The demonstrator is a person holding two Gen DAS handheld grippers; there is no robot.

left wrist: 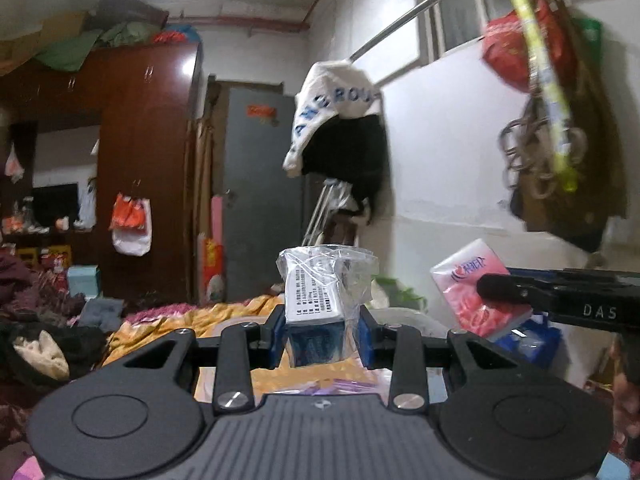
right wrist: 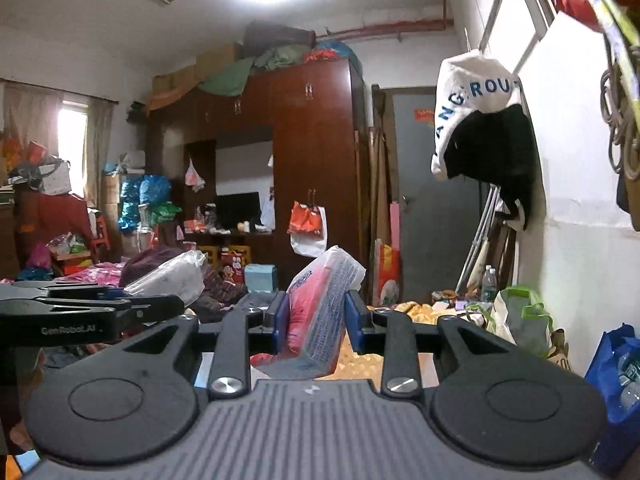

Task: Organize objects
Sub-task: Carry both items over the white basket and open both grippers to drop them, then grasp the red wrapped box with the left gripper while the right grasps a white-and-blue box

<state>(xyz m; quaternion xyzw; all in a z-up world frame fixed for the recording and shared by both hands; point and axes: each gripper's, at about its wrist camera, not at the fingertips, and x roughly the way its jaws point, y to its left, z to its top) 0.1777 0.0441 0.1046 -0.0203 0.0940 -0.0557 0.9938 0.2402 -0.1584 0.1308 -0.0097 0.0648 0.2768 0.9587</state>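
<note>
Both hands loaded. Our left hand-held gripper is clamped on a small boxed item in a clear plastic wrapper, blue pads pressing its lower sides, printed label facing up toward the camera. It stands roughly upright between the jaws, top half poking well above them.

Our right hand-held gripper is closed tight on a pink tissue pack. The pack sits tilted, upper end leaning right, squeezed across its thin side. That is likely why the jaws are so narrow there; soft pack, so the pinch deforms it a bit.

Each item also shows in the other wrist view: the tissue pack at right in the left view, the wrapped box at left in the right view. So the two grippers are side by side, near but not touching.

Both point about level, items held in the air above the cluttered bed with its yellow quilt. We read this as carry phase: picked, not yet placed. Destination not evident; the green-trimmed bag and blue bag by the wall are candidates.
</note>
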